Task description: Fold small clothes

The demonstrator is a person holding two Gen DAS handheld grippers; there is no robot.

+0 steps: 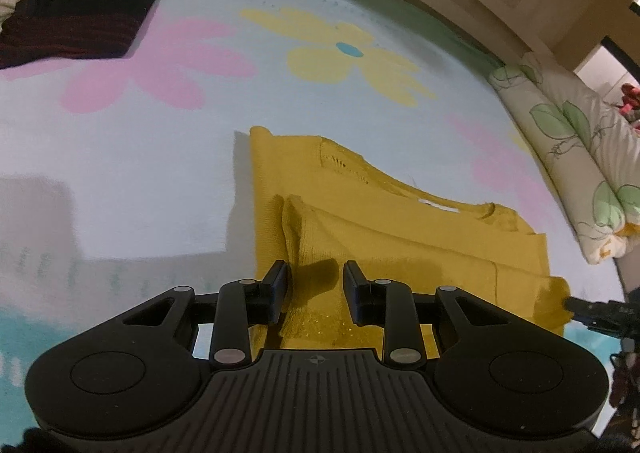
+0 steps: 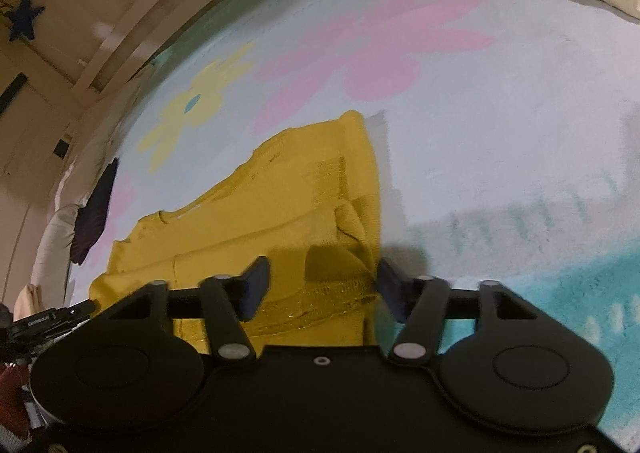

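We see the mustard sweater (image 1: 400, 225) lying folded on the flowered blanket (image 1: 160, 157), our landmark. Our left gripper (image 1: 316, 277) hovers over its near edge, jaws parted, gripping nothing. Our right gripper (image 2: 322, 277) straddles the sweater's opposite near corner, jaws apart, pads not pressing. Bare blanket stretches beyond the sweater's far edge; a dark folded garment (image 1: 80, 21) lies well apart, a leaf-print pillow (image 1: 580, 157) near its side.

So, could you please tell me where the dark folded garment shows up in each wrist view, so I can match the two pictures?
Left wrist view: the dark folded garment lies at the top left, on the flowered blanket.
Right wrist view: the same garment is a thin dark sliver at the far left edge.
Shared landmark: the yellow flower with the blue centre, beyond the yellow sweater.
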